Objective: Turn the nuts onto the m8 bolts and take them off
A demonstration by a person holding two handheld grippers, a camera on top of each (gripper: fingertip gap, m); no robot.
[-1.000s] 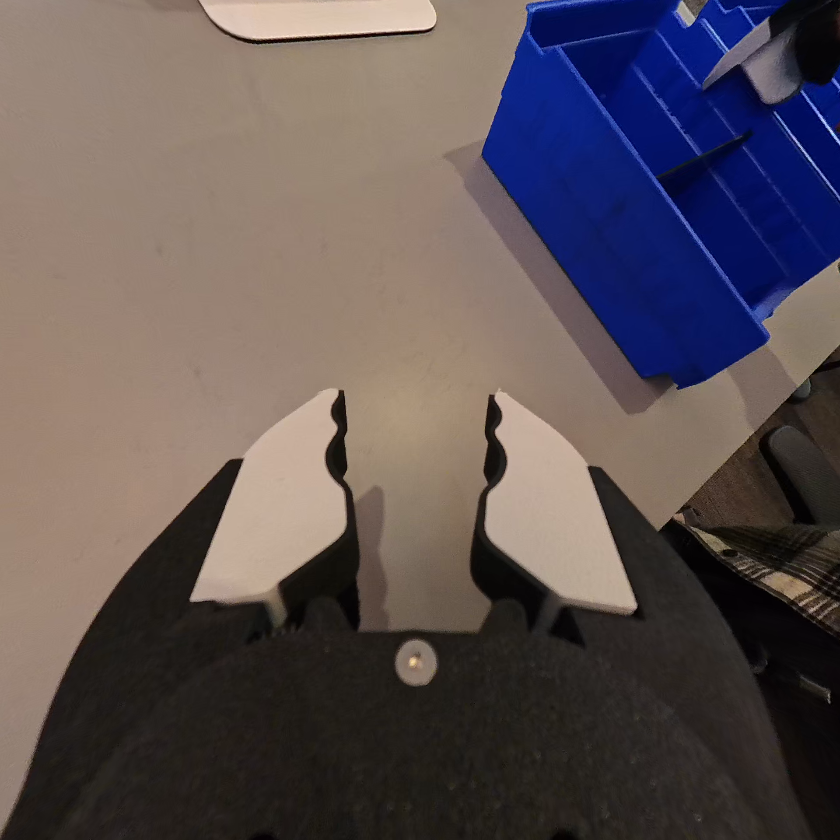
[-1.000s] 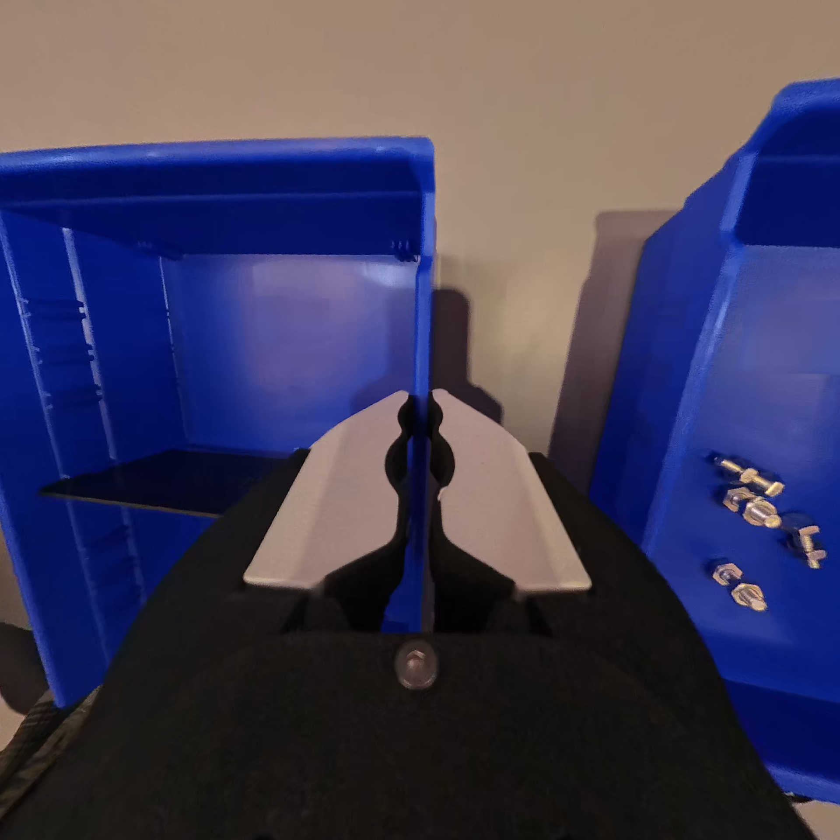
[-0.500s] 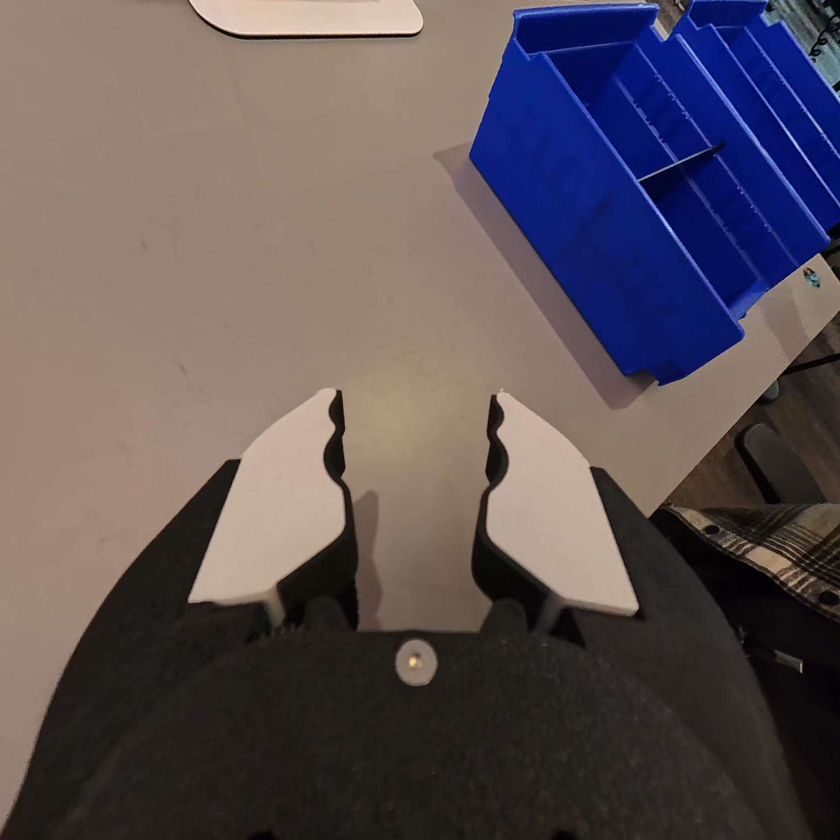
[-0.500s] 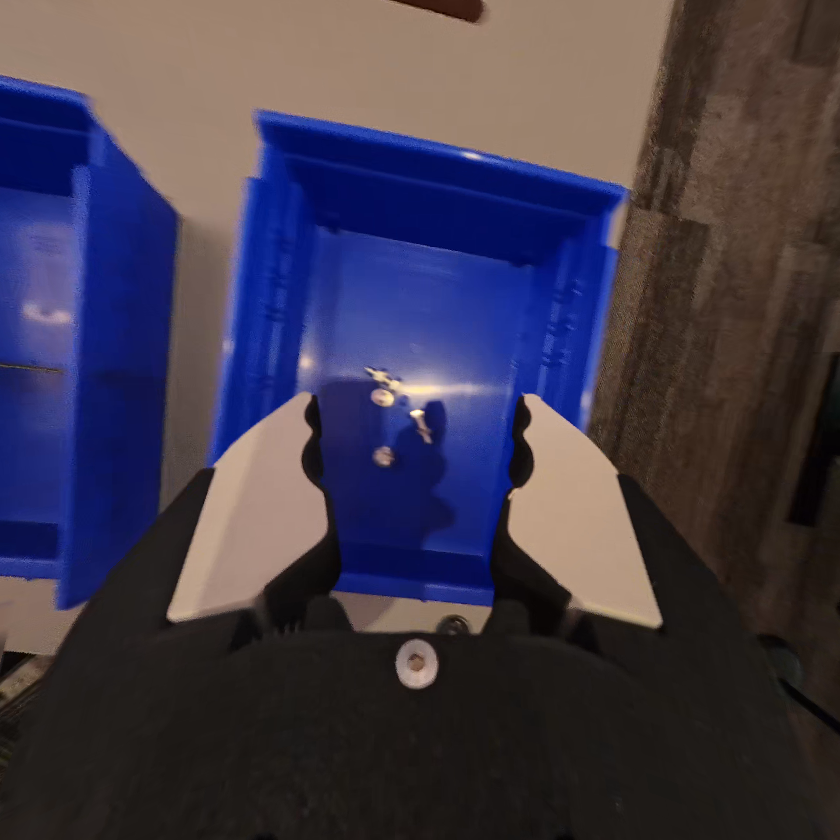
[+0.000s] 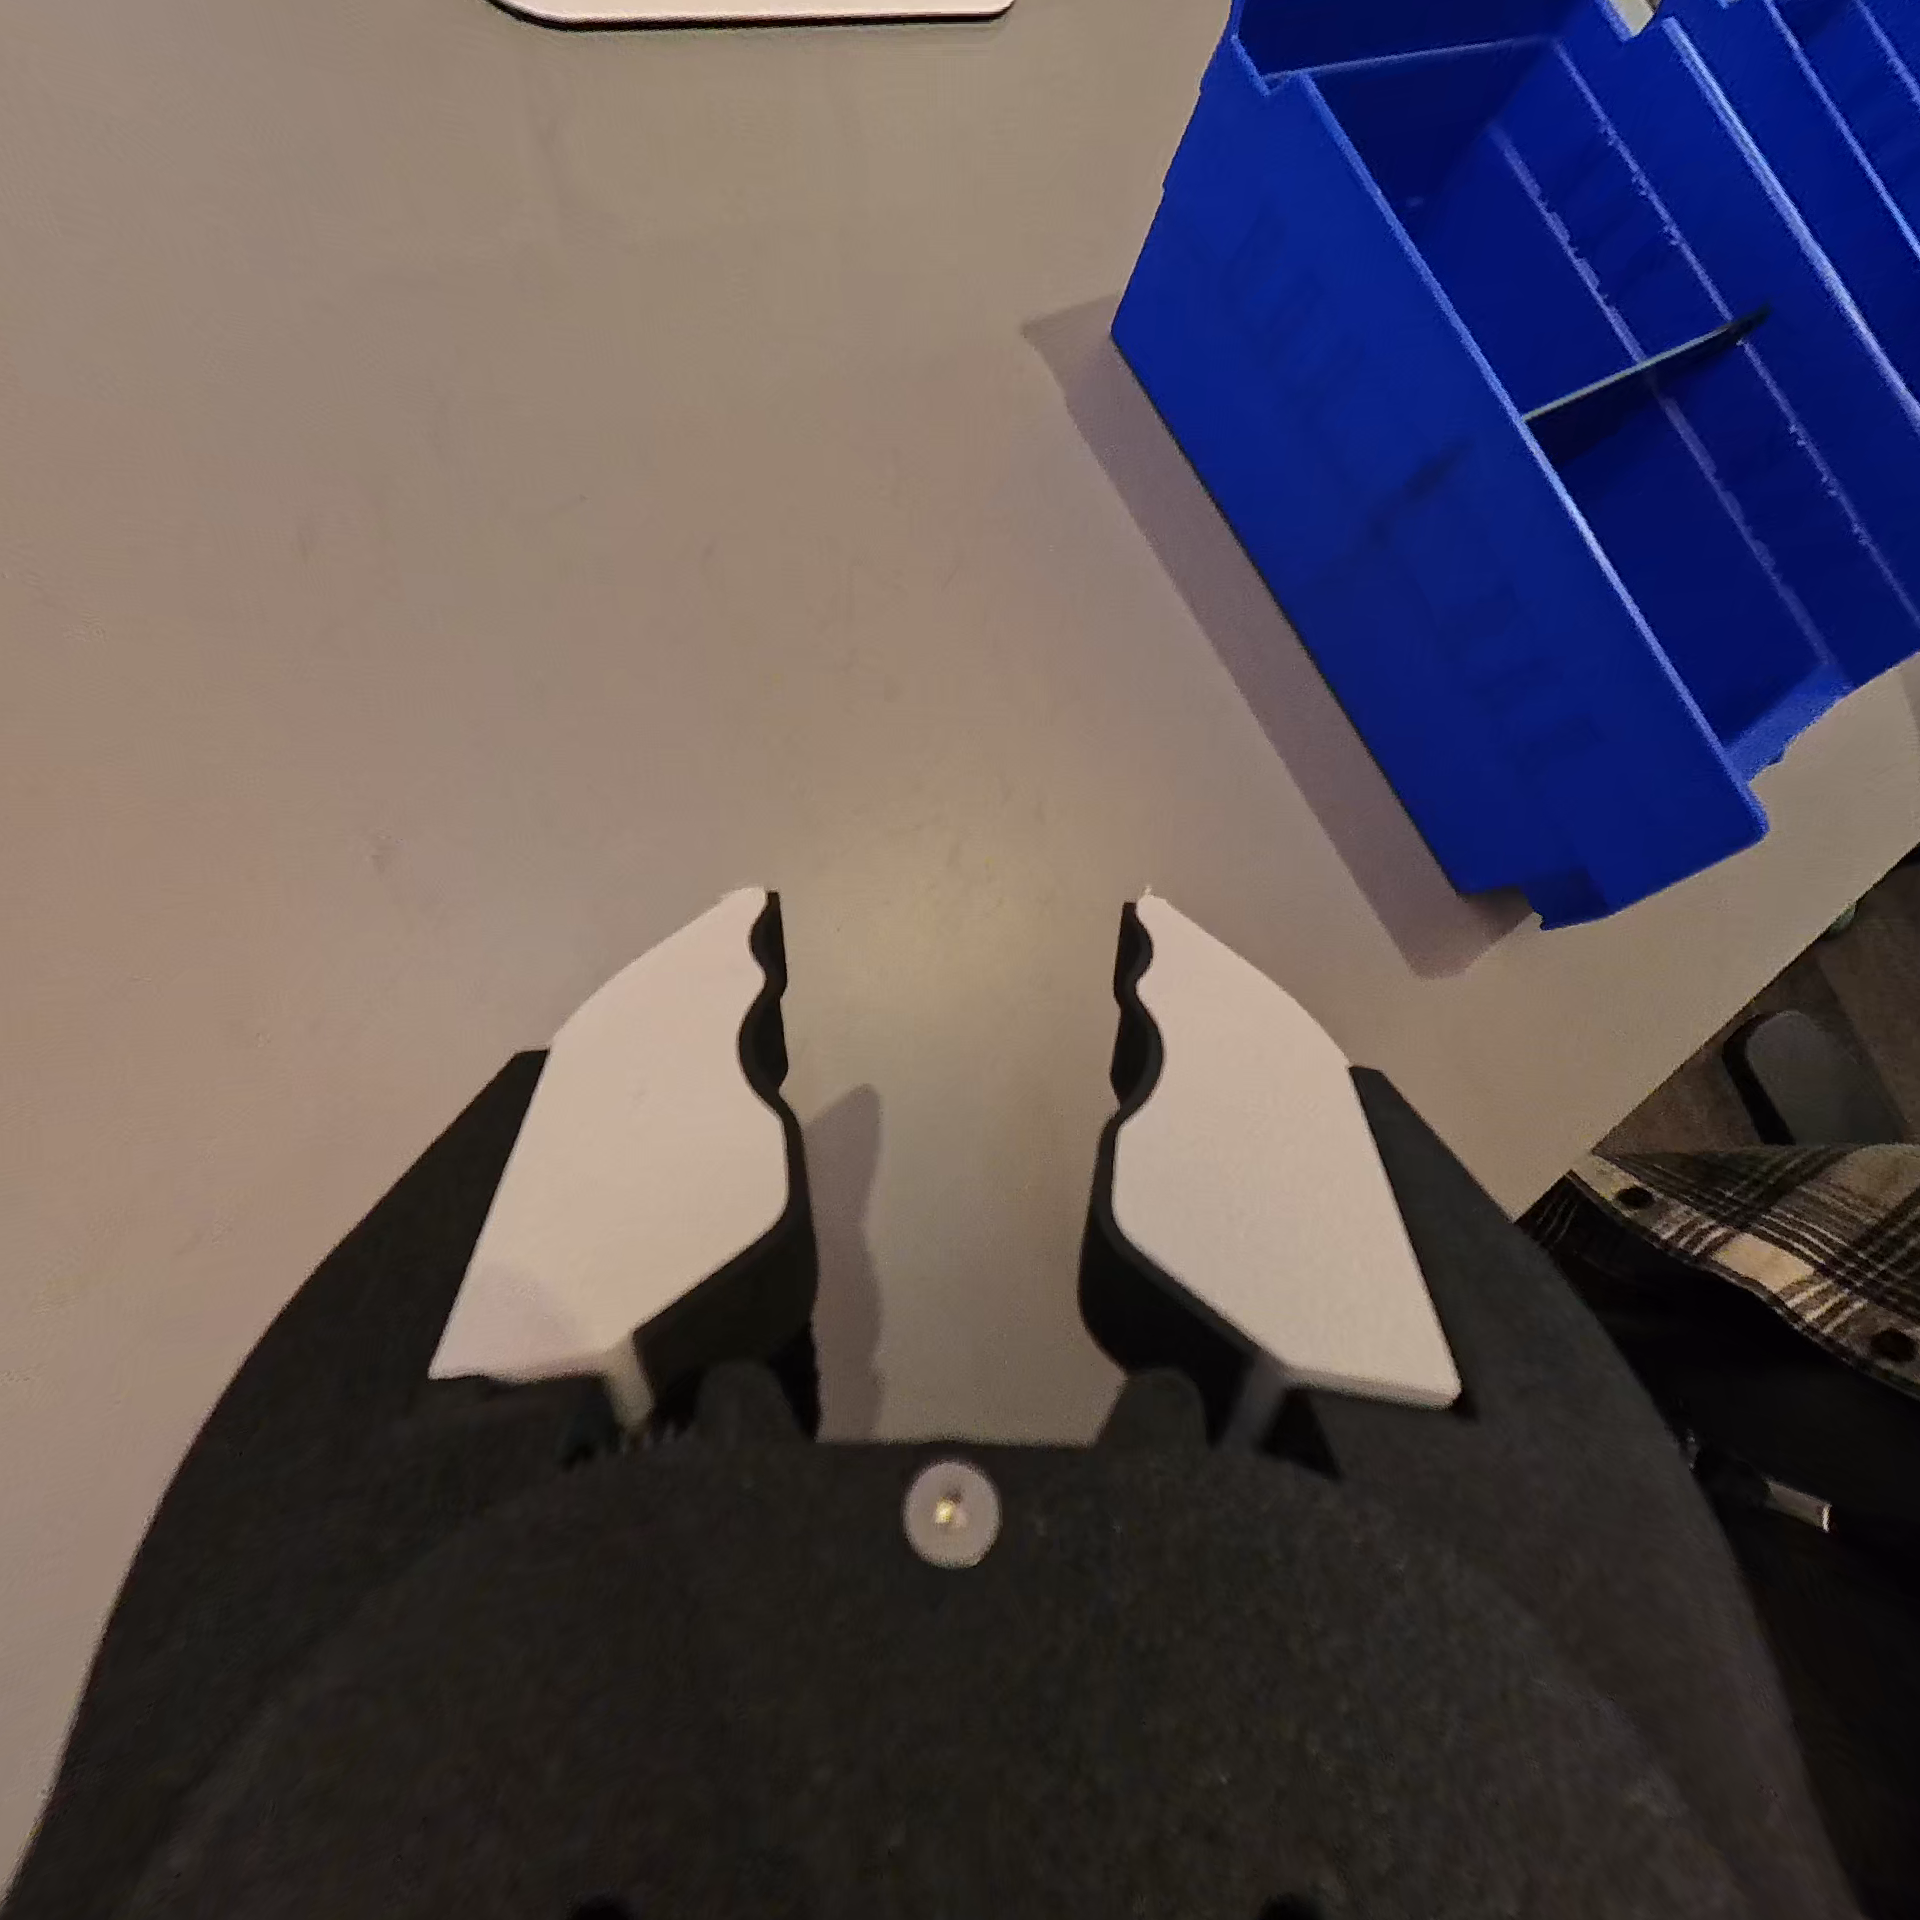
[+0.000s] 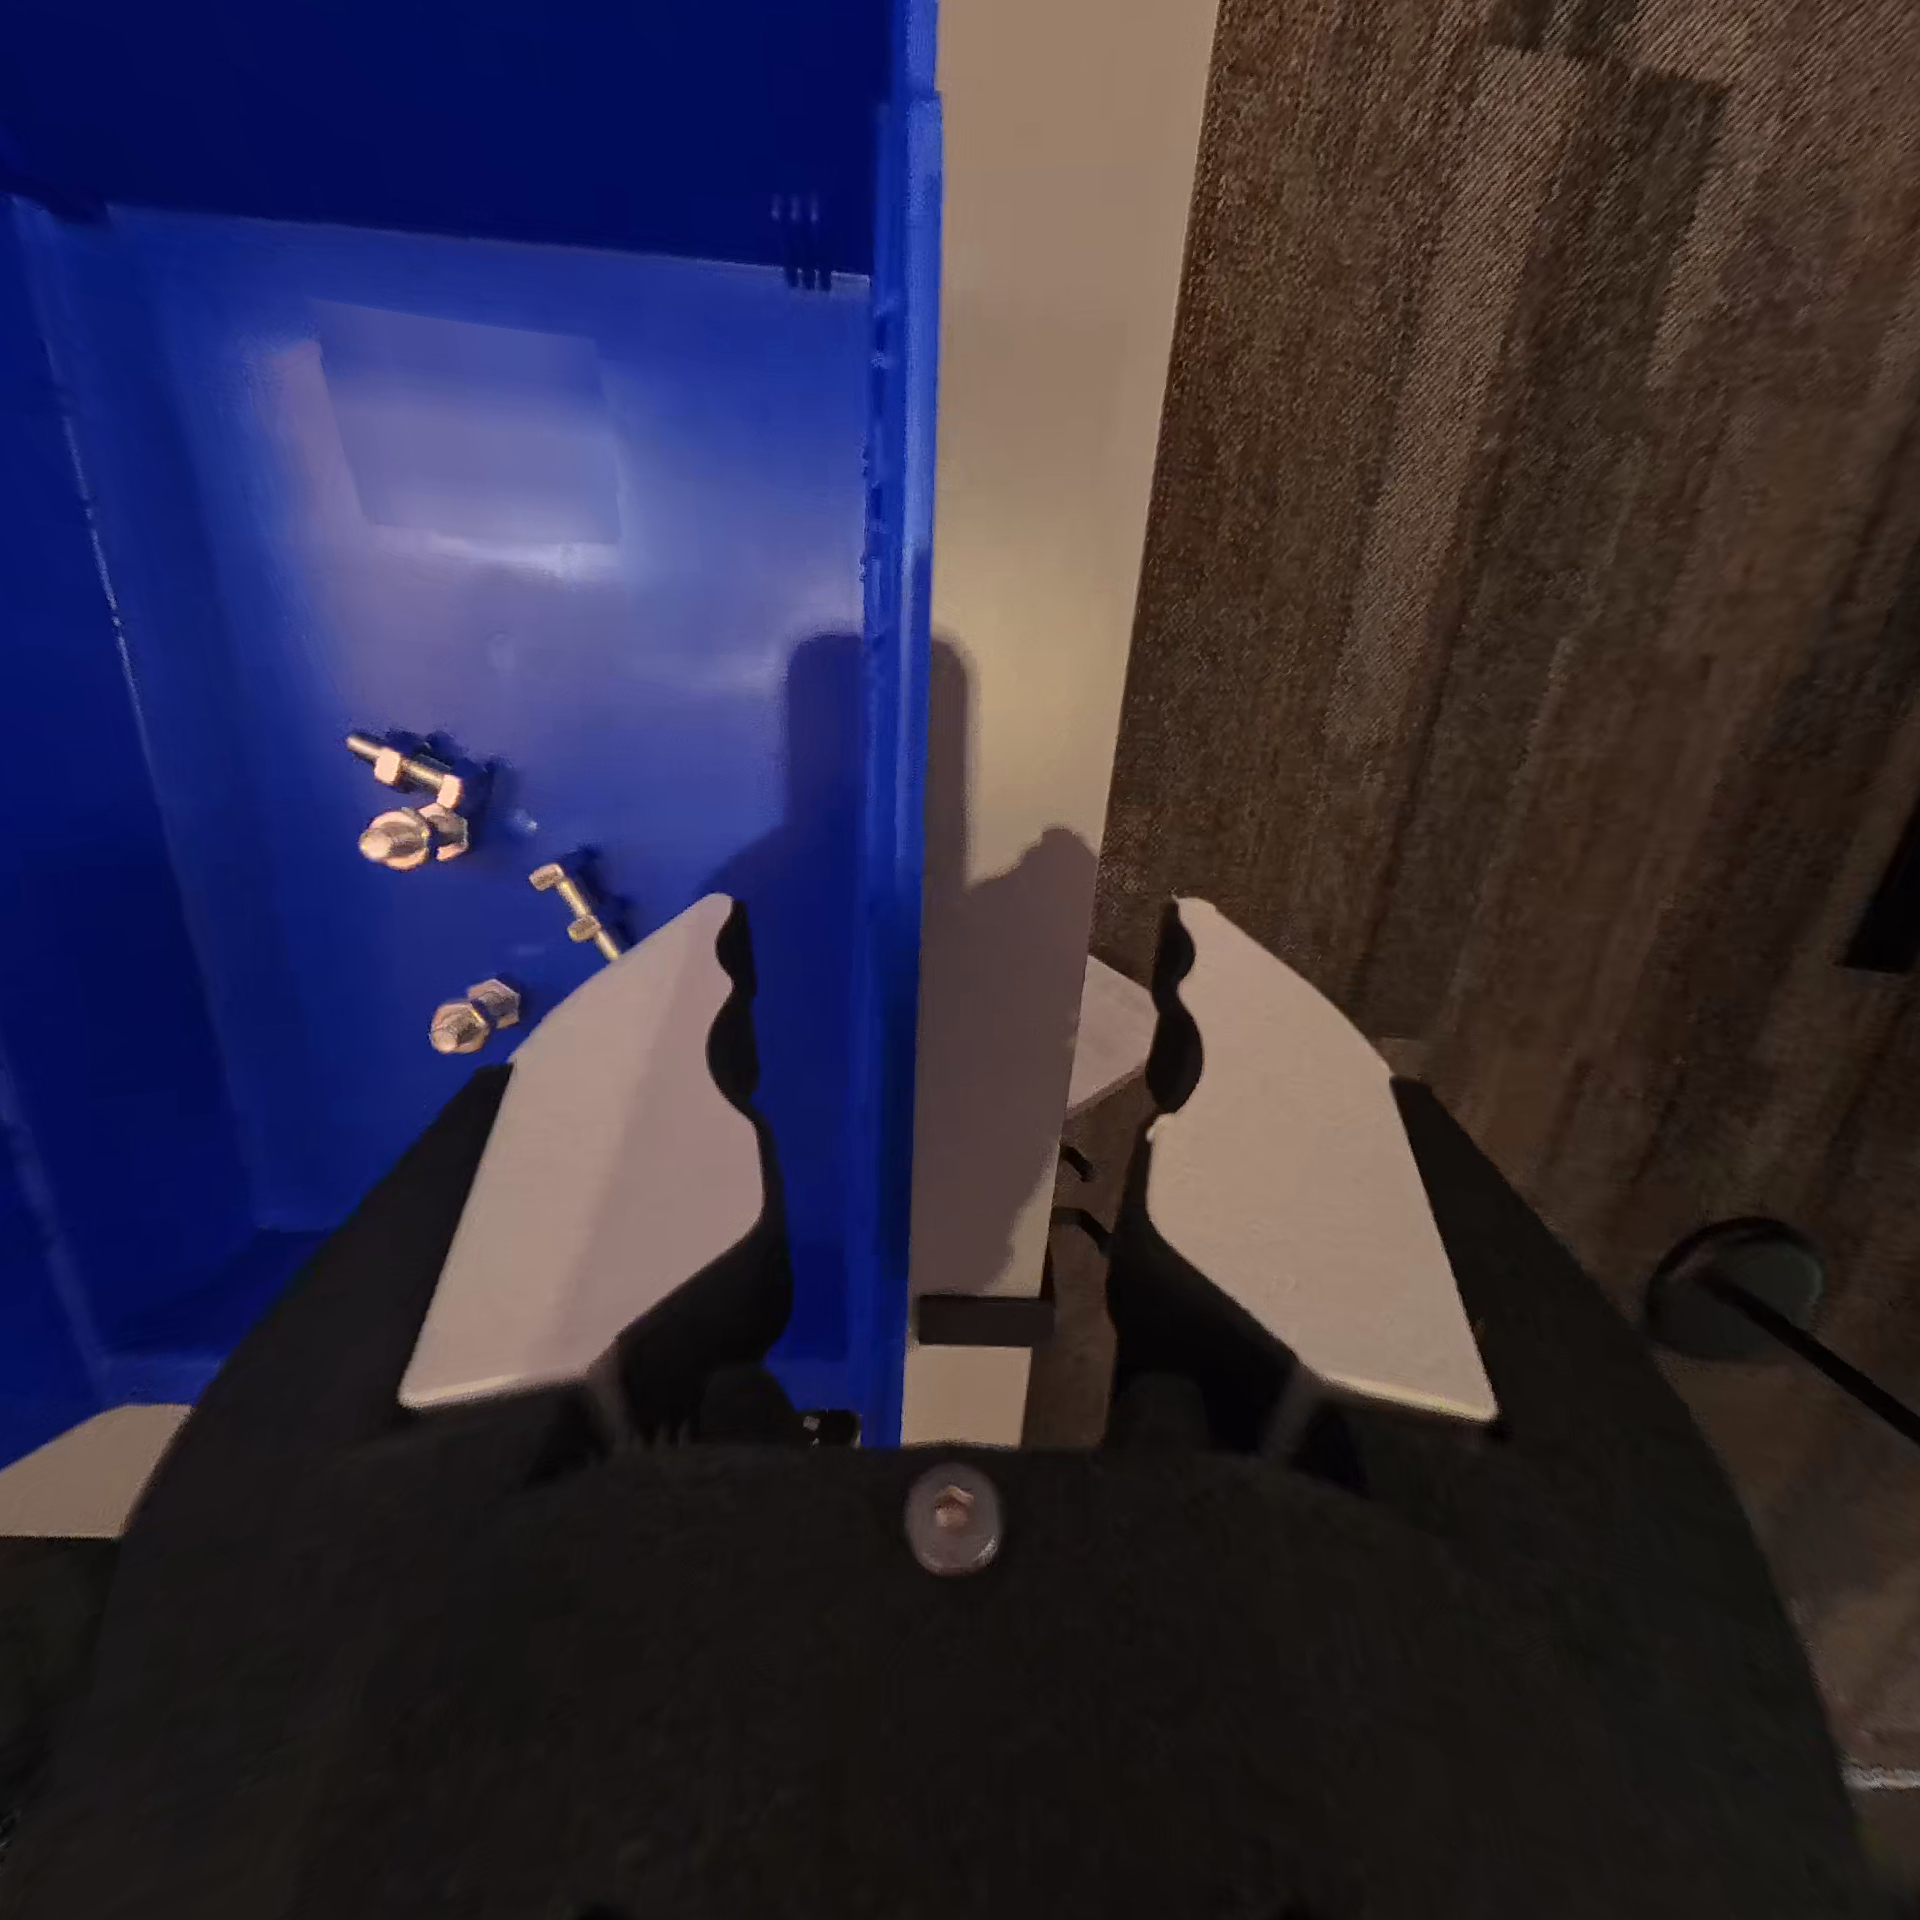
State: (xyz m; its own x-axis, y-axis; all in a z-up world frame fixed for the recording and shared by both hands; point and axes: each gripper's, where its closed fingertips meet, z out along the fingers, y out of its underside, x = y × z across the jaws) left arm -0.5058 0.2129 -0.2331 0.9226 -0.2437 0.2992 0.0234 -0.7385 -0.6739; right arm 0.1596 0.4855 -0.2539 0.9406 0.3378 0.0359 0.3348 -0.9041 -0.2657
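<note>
I have the grey bench (image 5: 520,520) under my left gripper (image 5: 951,914), whose fingers stand apart over bare surface, holding nothing. A blue divided bin (image 5: 1455,582) sits ahead to its right, showing no hardware. My right gripper (image 6: 951,914) hangs over the right wall of a second blue bin (image 6: 894,623), fingers likewise apart and empty, straddling that wall. The bolts (image 6: 410,774) with nuts (image 6: 488,1006) on them lie on this bin's floor, ahead and left of the right fingers, just beside the left fingertip. The nearest one (image 6: 577,914) lies slantwise, long axis running away to the left. I judge the right gripper far nearer; it must shift left and drop in
</note>
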